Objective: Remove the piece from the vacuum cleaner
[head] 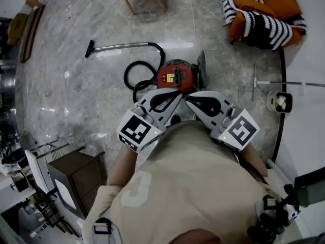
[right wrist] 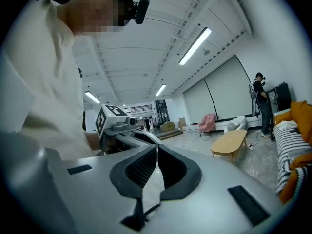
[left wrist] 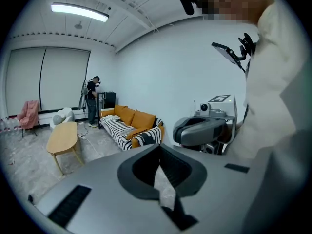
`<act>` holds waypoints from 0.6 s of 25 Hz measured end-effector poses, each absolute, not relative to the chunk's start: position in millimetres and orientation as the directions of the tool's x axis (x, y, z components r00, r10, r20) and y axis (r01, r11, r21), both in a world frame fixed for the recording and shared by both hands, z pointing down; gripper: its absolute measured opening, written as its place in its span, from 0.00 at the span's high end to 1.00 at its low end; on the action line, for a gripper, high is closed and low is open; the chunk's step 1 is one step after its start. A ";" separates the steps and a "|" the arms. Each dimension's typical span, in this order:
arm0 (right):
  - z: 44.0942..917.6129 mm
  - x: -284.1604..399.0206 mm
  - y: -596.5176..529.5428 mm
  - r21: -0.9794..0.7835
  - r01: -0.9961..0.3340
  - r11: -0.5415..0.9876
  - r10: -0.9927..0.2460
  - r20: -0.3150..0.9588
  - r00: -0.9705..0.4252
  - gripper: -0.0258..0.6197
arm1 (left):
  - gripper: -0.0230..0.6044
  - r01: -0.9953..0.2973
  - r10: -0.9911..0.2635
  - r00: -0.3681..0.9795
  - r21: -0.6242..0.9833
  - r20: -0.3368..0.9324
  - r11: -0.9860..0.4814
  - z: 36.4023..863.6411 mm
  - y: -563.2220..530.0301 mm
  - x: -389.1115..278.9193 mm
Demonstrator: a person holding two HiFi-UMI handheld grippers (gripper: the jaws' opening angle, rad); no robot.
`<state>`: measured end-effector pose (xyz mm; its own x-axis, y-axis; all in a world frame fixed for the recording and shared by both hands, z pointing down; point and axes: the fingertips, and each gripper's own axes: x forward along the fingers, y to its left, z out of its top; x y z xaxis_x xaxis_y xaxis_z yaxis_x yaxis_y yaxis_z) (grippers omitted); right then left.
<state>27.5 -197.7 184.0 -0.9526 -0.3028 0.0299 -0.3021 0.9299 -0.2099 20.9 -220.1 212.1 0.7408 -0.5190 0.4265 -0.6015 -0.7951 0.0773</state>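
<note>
Evidently we had not begun: the vacuum cleaner [head: 175,76] sat on the floor [head: 76,90] just ahead of us (hose [head: 136,71] seemingly attached). Left gripper [left wrist: 159,151] and right gripper [right wrist: 157,151] had jaws closed on nothing, touching no piece.

The left gripper [head: 175,94] and right gripper [head: 190,99] angle toward each other, their tips nearly meeting. Just beyond the jaws, the red vacuum cleaner [head: 175,75] sits on the floor [head: 91,95]. Its black hose [head: 133,71] loops out on the left gripper's side, and the wand [head: 122,46] lies farther out.
</note>
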 end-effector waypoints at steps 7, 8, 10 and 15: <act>210.1 86.5 -234.1 -0.298 -0.266 0.917 -0.261 0.058 -0.964 0.96 | 0.96 -0.711 -0.598 0.620 0.042 0.508 -0.702 223.3 -253.2 45.7; 211.8 93.7 -239.1 -0.328 -0.250 0.911 -0.249 0.046 -0.968 0.96 | 0.96 -0.720 -0.602 0.602 0.031 0.524 -0.693 225.9 -255.0 47.4; 217.2 106.4 -249.7 -0.375 -0.217 0.901 -0.224 0.025 -0.974 0.96 | 0.96 -0.730 -0.603 0.577 0.017 0.551 -0.684 232.7 -258.2 51.3; 264.1 122.0 -286.8 -0.452 -0.340 0.825 -0.306 0.148 -0.940 0.96 | 0.96 -0.738 -0.583 0.535 0.002 0.612 -0.675 258.0 -262.7 52.6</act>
<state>122.0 -286.8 264.1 -0.9404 -0.3061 0.1484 -0.3398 0.8249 -0.4518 52.6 -262.7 258.0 0.5349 -0.5830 0.6116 -0.7380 -0.6748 0.0022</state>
